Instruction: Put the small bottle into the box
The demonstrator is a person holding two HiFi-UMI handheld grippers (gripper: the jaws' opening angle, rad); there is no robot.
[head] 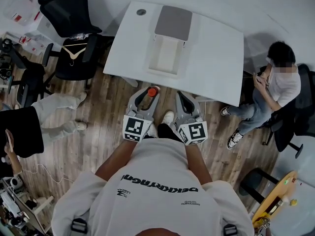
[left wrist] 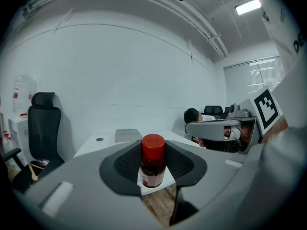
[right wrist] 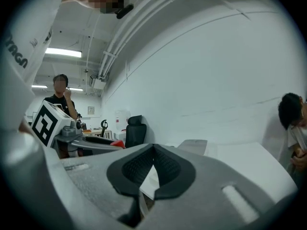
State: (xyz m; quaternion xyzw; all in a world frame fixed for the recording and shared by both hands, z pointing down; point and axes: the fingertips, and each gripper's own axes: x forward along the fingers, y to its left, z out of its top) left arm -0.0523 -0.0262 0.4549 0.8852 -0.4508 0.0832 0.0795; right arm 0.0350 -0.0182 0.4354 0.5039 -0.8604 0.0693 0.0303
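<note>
The small bottle (left wrist: 153, 163) has a red cap; the table (head: 216, 53) is white.

white t-shirt (head: 147, 205) with black lettering; grey hand-held grippers (head: 146, 95) (head: 188, 99) bearing black-and-white marker cubes (head: 136, 128) (head: 193, 132).

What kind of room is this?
Probably an office or workroom: a white table, a black office chair, and a strip light on the ceiling.

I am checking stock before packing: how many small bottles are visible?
1. The small bottle, red-capped, is gripped in the left tool, just short of the table. More could be hidden inside the box.
</note>
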